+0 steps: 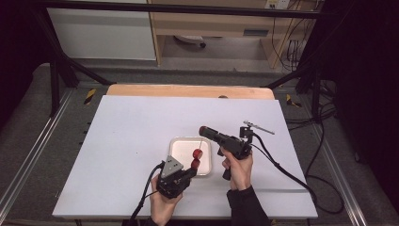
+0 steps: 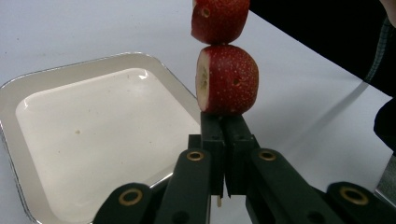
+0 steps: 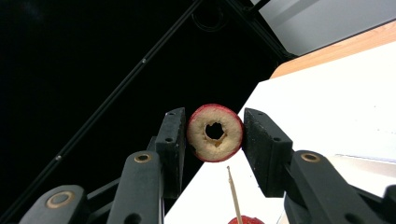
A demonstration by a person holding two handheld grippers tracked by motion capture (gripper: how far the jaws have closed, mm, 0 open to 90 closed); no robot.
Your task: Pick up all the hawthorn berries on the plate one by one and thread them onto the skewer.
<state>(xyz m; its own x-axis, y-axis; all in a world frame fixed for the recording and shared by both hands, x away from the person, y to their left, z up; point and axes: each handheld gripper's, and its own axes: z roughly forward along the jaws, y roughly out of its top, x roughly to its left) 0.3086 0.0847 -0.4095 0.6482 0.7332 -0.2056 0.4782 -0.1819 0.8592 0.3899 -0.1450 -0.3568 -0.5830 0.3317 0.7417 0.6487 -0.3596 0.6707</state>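
Note:
A thin wooden skewer [image 1: 201, 142] stands upright over the white square plate [image 1: 183, 143] with two red cored fruit pieces [image 1: 197, 153] threaded on it. My left gripper [image 1: 192, 170] is shut on the skewer's lower end, just under the bottom piece [image 2: 228, 80]; the upper piece [image 2: 219, 18] sits right above it. My right gripper [image 1: 205, 131] is shut on a third red fruit ring [image 3: 215, 132] with a hole through its pale middle. It hovers just above the skewer tip [image 3: 233, 191].
The plate [image 2: 93, 121] lies bare on a white table sheet [image 1: 131, 141], with a wooden edge [image 1: 188, 90] behind. Black frame bars [image 1: 56, 70] stand at the table's back corners. A cable [image 1: 282, 167] trails off to the right.

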